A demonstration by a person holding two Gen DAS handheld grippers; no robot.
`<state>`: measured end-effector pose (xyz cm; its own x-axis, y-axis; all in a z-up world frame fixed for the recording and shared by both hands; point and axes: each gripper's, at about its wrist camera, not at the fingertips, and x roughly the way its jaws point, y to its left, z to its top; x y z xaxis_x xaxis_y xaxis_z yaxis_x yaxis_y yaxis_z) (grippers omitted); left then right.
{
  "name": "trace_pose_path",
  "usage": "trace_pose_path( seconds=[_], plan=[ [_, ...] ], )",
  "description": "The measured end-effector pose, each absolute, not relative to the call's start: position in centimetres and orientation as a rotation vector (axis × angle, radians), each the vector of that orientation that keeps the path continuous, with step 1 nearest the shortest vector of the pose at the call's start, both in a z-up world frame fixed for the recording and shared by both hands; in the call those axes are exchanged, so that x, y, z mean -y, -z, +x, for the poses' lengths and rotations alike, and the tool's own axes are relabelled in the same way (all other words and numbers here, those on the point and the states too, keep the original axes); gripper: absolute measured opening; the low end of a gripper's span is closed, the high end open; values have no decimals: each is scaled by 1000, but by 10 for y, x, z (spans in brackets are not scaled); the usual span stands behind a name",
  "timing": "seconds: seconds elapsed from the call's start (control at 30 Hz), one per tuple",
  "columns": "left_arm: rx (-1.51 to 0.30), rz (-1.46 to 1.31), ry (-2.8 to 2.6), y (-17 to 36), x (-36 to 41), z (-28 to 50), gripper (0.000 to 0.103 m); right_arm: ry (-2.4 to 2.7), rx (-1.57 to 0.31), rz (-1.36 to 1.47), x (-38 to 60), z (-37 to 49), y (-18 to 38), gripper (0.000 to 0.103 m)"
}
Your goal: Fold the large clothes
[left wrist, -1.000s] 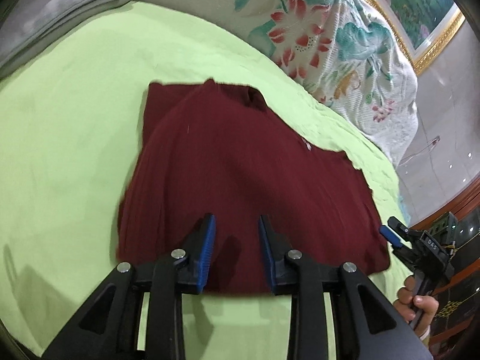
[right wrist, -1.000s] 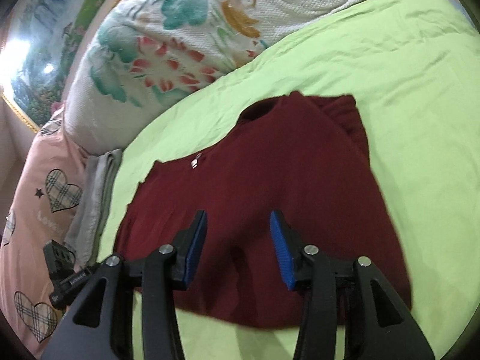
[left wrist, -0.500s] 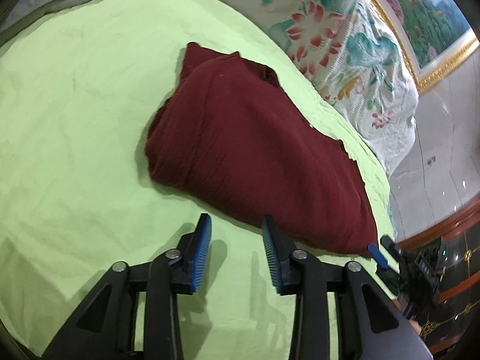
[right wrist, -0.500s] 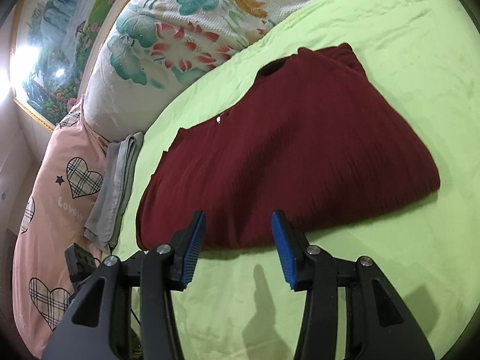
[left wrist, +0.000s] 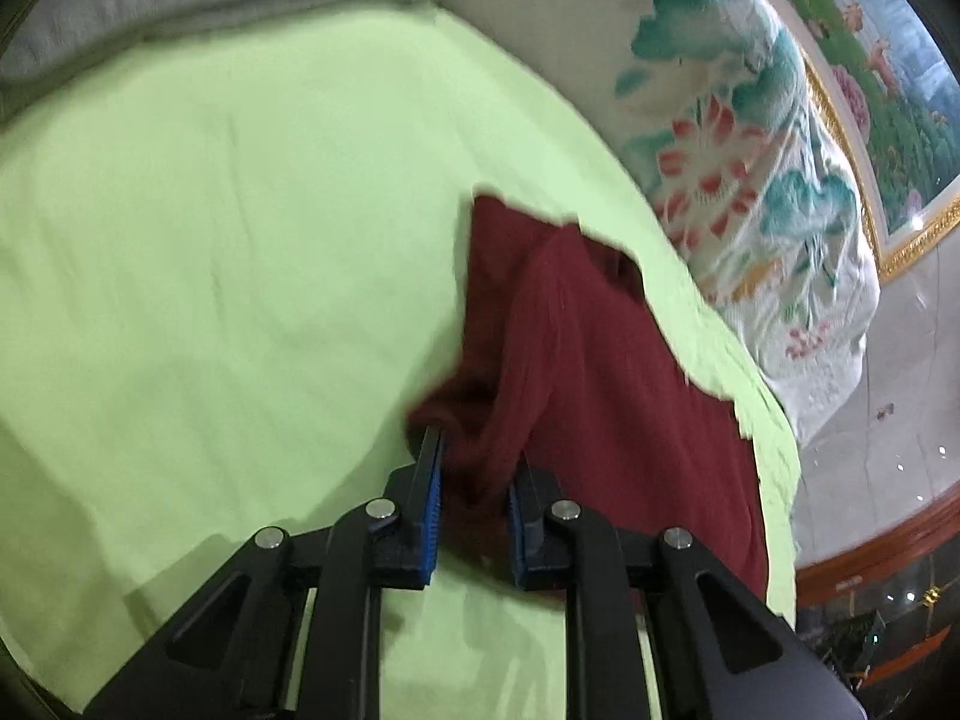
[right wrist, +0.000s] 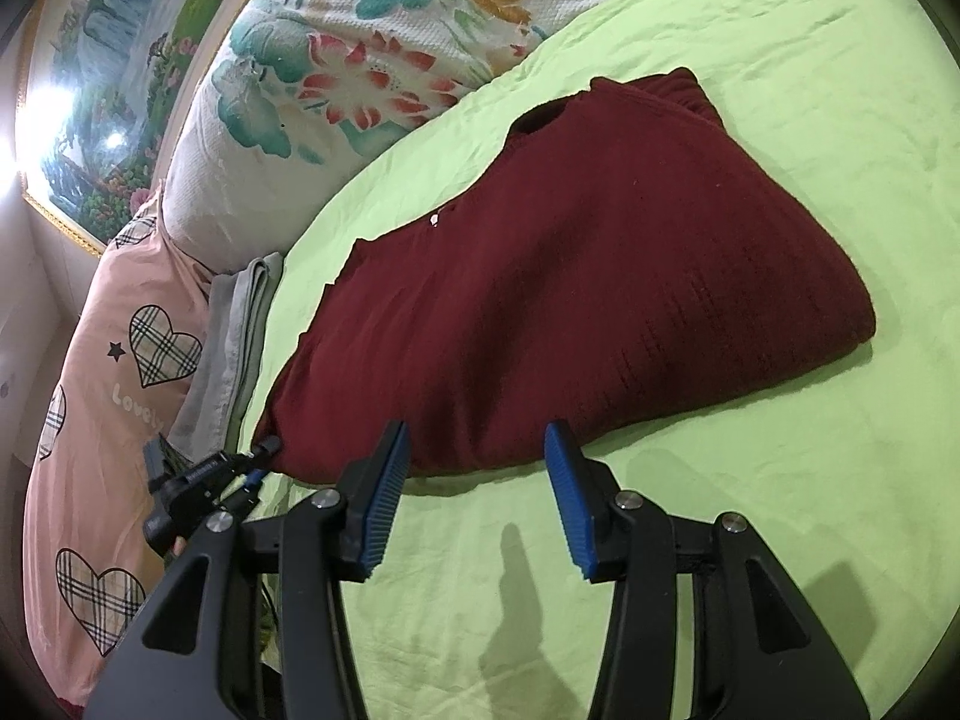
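A dark red knit sweater (right wrist: 570,276) lies folded on the light green bedsheet (right wrist: 780,480); its neck hole faces the pillows. In the left wrist view the sweater (left wrist: 600,372) runs away from me, and my left gripper (left wrist: 471,501) has its blue pads narrowed around the sweater's near corner, with cloth between them. From the right wrist view the left gripper (right wrist: 264,459) sits at the sweater's left end. My right gripper (right wrist: 477,501) is open and empty, just in front of the sweater's near edge, above the sheet.
A floral white pillow (right wrist: 372,60) and a pink heart-print pillow (right wrist: 108,360) line the bed's head. Folded grey cloth (right wrist: 228,336) lies beside them, also in the left wrist view (left wrist: 210,6). A framed painting (left wrist: 870,90) hangs behind. The bed edge and floor (left wrist: 888,438) are at right.
My left gripper has moved forward onto the sweater's corner and narrowed on it. My right gripper has backed off the sweater to its near edge and stays open.
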<state>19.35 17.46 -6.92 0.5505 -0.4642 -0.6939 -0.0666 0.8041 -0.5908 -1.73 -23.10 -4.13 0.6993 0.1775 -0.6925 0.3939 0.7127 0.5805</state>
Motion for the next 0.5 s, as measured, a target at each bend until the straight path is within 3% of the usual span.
trace_pose_path(
  seconds=[0.07,0.2,0.37,0.5],
  plan=[
    [-937,-600,219,60,-186,192,13,137,-802,793,231,-18,40,48],
    [-959,-634,238,59,-199,176,14,122,-795,791,230,-18,38,48],
    [-1031,-694,322,73,-179,150,39,112,-786,776,229,-12,32,49],
    [-1080,-741,350,93,-158,155,34,113,-794,765,228,-8,30,51]
  ],
)
